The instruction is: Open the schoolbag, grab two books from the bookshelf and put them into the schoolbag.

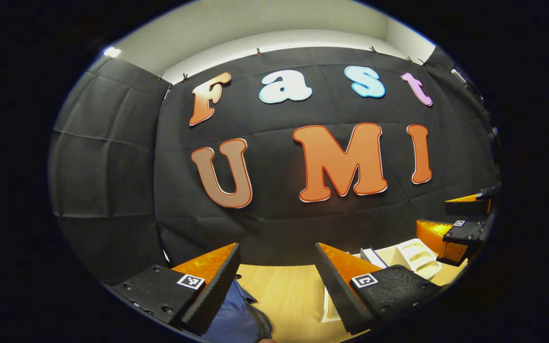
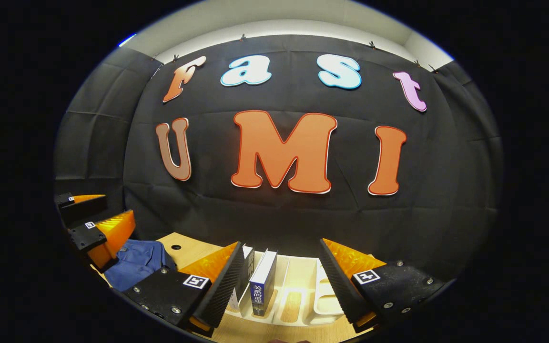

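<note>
you're at the start: both grippers, left (image 1: 277,274) and right (image 2: 281,271), gape wide and empty, so bring the left down to open the bag (image 2: 136,262).

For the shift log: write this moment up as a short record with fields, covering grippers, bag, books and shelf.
left gripper: open, holding nothing, above the blue schoolbag
right gripper: open, holding nothing, aimed at the bookshelf
schoolbag: lying on the wooden table; whether it is open cannot be told
books: standing upright in the cream bookshelf, at its left end
bookshelf: other slots to the right look empty
task state: no book grasped yet
</note>
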